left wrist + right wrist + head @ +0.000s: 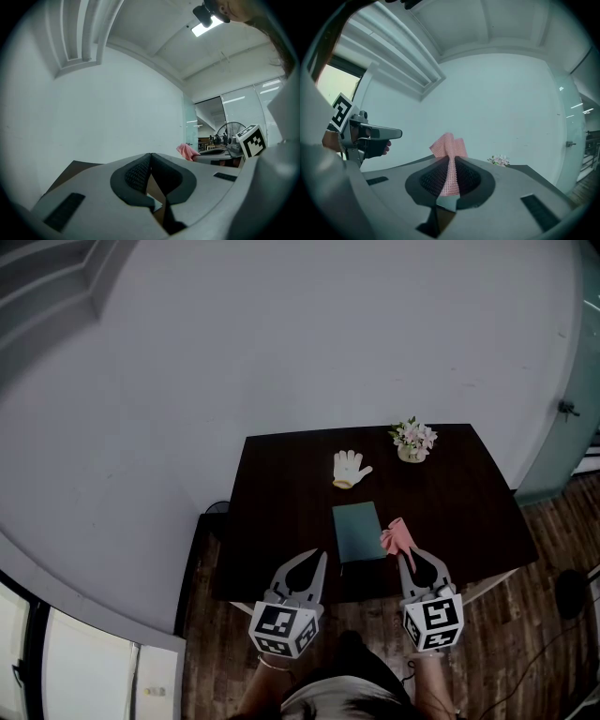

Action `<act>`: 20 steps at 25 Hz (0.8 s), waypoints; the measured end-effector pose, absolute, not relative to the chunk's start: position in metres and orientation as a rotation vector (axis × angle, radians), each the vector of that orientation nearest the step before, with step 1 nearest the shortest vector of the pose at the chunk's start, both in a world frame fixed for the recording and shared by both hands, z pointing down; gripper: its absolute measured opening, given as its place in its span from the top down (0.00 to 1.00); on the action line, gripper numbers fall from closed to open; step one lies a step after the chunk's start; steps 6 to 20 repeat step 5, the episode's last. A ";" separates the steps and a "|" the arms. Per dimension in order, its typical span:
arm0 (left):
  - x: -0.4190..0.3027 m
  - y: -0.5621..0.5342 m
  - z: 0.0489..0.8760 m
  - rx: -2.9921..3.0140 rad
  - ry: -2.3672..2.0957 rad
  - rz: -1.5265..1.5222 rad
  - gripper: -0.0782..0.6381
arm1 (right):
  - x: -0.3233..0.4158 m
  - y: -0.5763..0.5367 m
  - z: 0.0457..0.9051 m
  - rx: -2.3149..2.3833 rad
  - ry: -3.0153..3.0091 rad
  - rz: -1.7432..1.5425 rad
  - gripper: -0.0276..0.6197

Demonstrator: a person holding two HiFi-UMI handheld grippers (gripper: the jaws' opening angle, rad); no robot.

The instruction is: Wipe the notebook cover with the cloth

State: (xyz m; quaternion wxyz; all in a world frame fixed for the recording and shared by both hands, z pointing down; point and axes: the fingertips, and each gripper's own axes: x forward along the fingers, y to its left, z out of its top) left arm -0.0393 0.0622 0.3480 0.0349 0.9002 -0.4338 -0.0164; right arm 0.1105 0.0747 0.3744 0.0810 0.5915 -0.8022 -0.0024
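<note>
Holding entry, right gripper: jaws closed on a pink waffle-weave cloth. The cloth is nipped along a fold and stands up in a ruffle above the tips. In the head view it hangs at the notebook's right edge.

Left gripper: jaws brought together, nothing between them. It is held above the table's near edge, just left of the notebook's near corner. Whether it touches the notebook cannot be told.

Notebook: dark green cover, shut, lying flat near the front of the dark wooden table, between the two grippers.

Step in hand, by judgement: cloth secured and positioned at the notebook; no wiping contact visible yet. The next move calls for lowering the cloth onto the cover and drawing it across. Little cloth stands free beyond the tips, so the gripper would need to tilt until fabric, not jaw, meets the cover. A light notebook is likely to slide, so the left gripper could pin its near-left corner.

Other items:
- White work glove, lying flat behind the notebook and well apart from it.
- Small pot of pale pink flowers at the far right of the table.

Neither lies in the wiping path. Wood-pattern floor to the right.
</note>
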 end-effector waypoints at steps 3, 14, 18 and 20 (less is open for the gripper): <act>-0.037 0.058 0.345 2.768 -1.326 -0.068 0.87 | 0.110 0.071 0.374 1.764 -2.400 -0.009 0.90; -0.037 0.055 0.344 2.766 -1.325 -0.081 0.87 | 0.109 0.068 0.373 1.761 -2.401 -0.013 0.90; -0.037 0.055 0.344 2.766 -1.325 -0.081 0.87 | 0.109 0.068 0.373 1.761 -2.401 -0.013 0.90; -0.037 0.055 0.344 2.766 -1.325 -0.081 0.87 | 0.109 0.068 0.373 1.761 -2.401 -0.013 0.90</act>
